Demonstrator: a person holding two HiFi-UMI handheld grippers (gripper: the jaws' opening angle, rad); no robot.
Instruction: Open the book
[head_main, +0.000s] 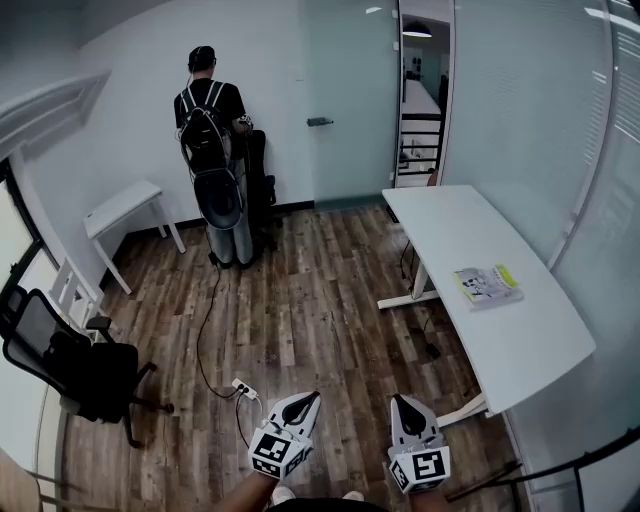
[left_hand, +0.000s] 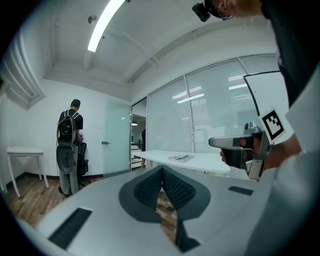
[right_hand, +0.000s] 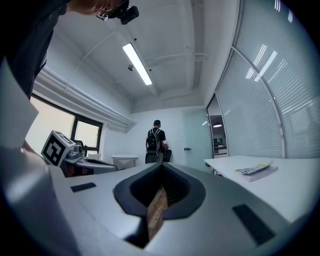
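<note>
One book (head_main: 487, 285) on table (head_main: 520, 340), well beyond fingers (head_main: 303, 406).

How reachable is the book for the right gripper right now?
Probably not yet: the book lies on the table, well ahead of the right gripper, which is over the floor, jaws shut. Nothing stands between them, so stepping closer should bring it within reach.

the right tongs (right_hand: 161, 167) are closed on nothing. the book (right_hand: 256, 170) lies flat on the white tabletop (right_hand: 295, 187). far left of the book, a person (right_hand: 155, 145) with a backpack faces the wall; further left of the book, the left tongs (right_hand: 110, 166).
</note>
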